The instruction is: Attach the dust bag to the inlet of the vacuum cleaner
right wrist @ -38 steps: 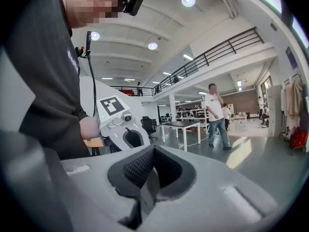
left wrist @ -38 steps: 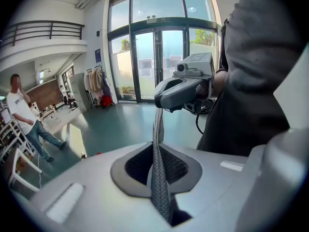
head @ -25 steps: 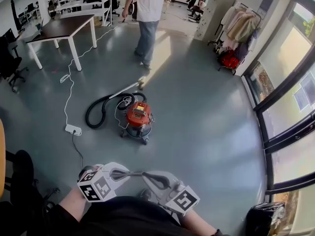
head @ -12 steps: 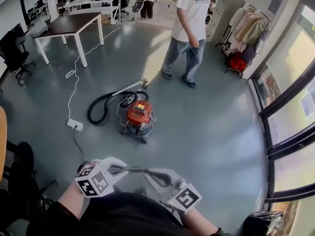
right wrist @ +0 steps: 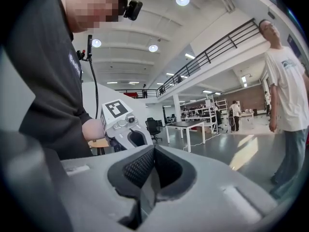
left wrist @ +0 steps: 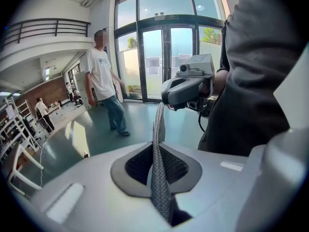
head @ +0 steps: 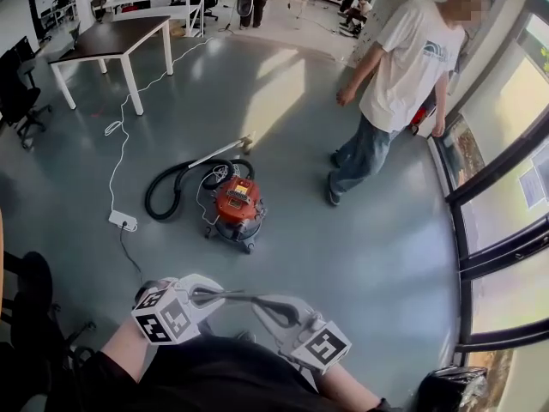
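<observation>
**A:** How are the hand-held grippers now?

**B:** The left hand-held gripper [left wrist: 158, 139] has its jaws pressed together, with nothing between them. The right hand-held gripper [right wrist: 152, 166] is the same, closed and empty. Both are near the person's body, with their tips toward each other.

**A:** And the dust bag?

**B:** I see no dust bag in any view. The red vacuum cleaner [head: 236, 209] stands on the floor [head: 369, 256], well apart, on the far side and a little to the left. So I judge the left one slightly nearer. Its black hose [head: 165, 191] loops to the far left, and probably the inlet is on that side. A walking person [head: 399, 84] is at the far right.
</observation>
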`<state>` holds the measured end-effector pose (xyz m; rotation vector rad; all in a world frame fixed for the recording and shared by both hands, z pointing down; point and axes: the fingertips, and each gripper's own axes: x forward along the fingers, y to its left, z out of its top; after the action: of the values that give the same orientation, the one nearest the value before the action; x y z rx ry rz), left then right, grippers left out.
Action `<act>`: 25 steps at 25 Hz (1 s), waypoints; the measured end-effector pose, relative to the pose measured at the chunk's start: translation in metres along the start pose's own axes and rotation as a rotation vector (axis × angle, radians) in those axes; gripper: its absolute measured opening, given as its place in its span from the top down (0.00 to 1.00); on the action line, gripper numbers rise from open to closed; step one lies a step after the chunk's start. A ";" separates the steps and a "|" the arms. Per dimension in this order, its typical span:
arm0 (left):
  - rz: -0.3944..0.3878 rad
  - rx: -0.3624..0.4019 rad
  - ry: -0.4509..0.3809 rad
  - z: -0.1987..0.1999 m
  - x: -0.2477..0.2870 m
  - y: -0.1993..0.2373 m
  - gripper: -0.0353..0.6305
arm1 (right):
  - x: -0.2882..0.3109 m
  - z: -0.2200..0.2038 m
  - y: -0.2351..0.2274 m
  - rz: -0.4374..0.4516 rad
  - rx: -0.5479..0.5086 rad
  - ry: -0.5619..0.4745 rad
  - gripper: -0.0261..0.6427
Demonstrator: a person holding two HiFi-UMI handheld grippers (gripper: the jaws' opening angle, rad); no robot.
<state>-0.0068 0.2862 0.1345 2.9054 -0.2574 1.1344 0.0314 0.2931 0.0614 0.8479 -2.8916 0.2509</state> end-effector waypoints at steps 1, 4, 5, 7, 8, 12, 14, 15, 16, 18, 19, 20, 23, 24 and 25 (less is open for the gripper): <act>-0.009 0.003 -0.005 -0.002 -0.001 0.008 0.89 | 0.008 0.001 -0.004 -0.008 0.002 0.007 0.97; -0.038 0.025 -0.009 -0.008 -0.004 0.035 0.89 | 0.034 0.010 -0.020 -0.035 0.001 0.017 0.97; -0.046 0.036 -0.008 -0.010 -0.006 0.045 0.89 | 0.044 0.012 -0.025 -0.045 0.001 0.017 0.97; -0.063 0.061 -0.009 -0.016 -0.008 0.066 0.89 | 0.063 0.016 -0.035 -0.067 0.005 0.027 0.97; -0.074 0.072 -0.011 -0.019 -0.010 0.075 0.89 | 0.071 0.018 -0.040 -0.082 0.009 0.036 0.97; -0.117 0.099 -0.025 -0.030 -0.017 0.111 0.89 | 0.102 0.023 -0.060 -0.155 0.031 0.063 0.97; -0.133 0.115 -0.029 -0.037 -0.021 0.127 0.89 | 0.115 0.025 -0.069 -0.192 0.041 0.075 0.97; -0.142 0.126 -0.029 -0.040 -0.022 0.134 0.89 | 0.121 0.026 -0.073 -0.211 0.046 0.081 0.97; -0.150 0.137 -0.028 -0.044 -0.024 0.140 0.89 | 0.126 0.027 -0.077 -0.229 0.049 0.085 0.97; -0.164 0.162 -0.022 -0.053 -0.024 0.153 0.89 | 0.138 0.030 -0.086 -0.262 0.054 0.087 0.97; -0.171 0.174 -0.018 -0.058 -0.024 0.159 0.89 | 0.143 0.032 -0.090 -0.276 0.055 0.085 0.97; -0.177 0.185 -0.014 -0.062 -0.024 0.164 0.89 | 0.149 0.033 -0.093 -0.286 0.055 0.085 0.97; -0.190 0.207 0.000 -0.073 -0.019 0.174 0.89 | 0.162 0.035 -0.102 -0.302 0.056 0.088 0.97; -0.193 0.211 0.004 -0.076 -0.016 0.176 0.89 | 0.165 0.035 -0.105 -0.304 0.056 0.086 0.97; -0.197 0.213 0.006 -0.079 -0.013 0.177 0.89 | 0.167 0.035 -0.110 -0.304 0.056 0.083 0.97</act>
<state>-0.0972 0.1191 0.1752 3.0202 0.1571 1.2051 -0.0508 0.1081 0.0678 1.2376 -2.6424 0.3281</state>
